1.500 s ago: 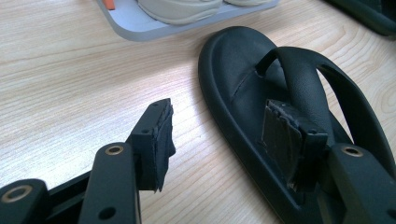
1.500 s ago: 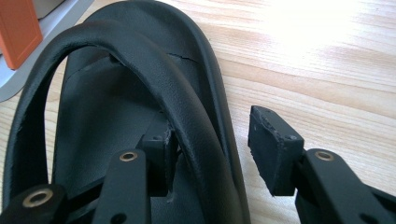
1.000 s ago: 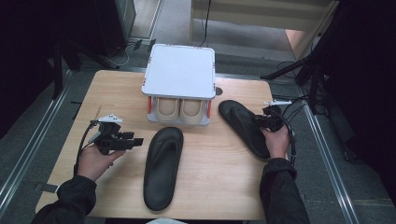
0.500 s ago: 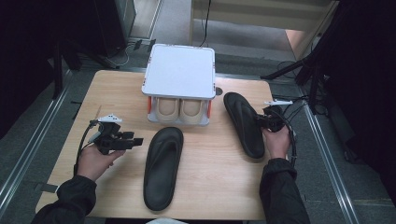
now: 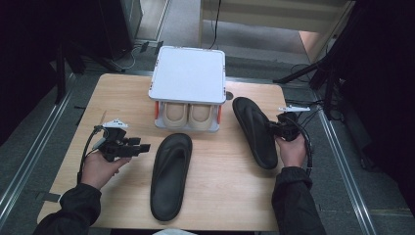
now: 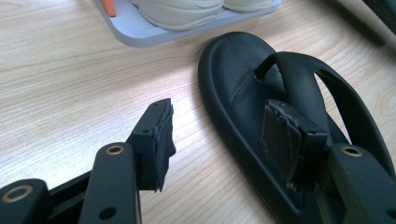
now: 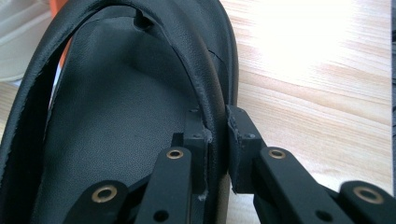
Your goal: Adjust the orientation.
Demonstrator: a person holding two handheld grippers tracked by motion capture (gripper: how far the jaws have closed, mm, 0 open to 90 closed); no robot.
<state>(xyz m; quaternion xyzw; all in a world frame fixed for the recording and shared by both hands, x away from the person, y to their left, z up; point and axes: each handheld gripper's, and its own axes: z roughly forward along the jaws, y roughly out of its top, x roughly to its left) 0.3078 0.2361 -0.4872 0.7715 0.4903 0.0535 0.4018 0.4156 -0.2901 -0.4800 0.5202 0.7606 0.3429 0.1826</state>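
Note:
Two black flip-flop sandals are on the wooden table point(image 5: 122, 93). One sandal point(image 5: 171, 176) point(image 6: 233, 84) lies flat in the middle. My left gripper point(image 5: 139, 147) point(image 6: 219, 130) hovers open at its left edge, one pad over the footbed and one over bare wood. The other sandal point(image 5: 254, 132) point(image 7: 116, 121) is at the right, tipped up on its edge. My right gripper point(image 5: 271, 128) point(image 7: 217, 135) has just been closing and its pads now pinch the sandal's strap point(image 7: 196, 60).
A white-topped shoe rack point(image 5: 188, 73) stands at the back middle of the table, with a pair of beige shoes point(image 5: 188, 113) point(image 6: 182, 14) on its lower shelf. Cables trail past the table's right edge, and bare wood lies in front.
The right sandal went from lying flat to tipped up on its edge and shifted slightly left. The right hand rose with it. The left gripper and the middle sandal stayed put.

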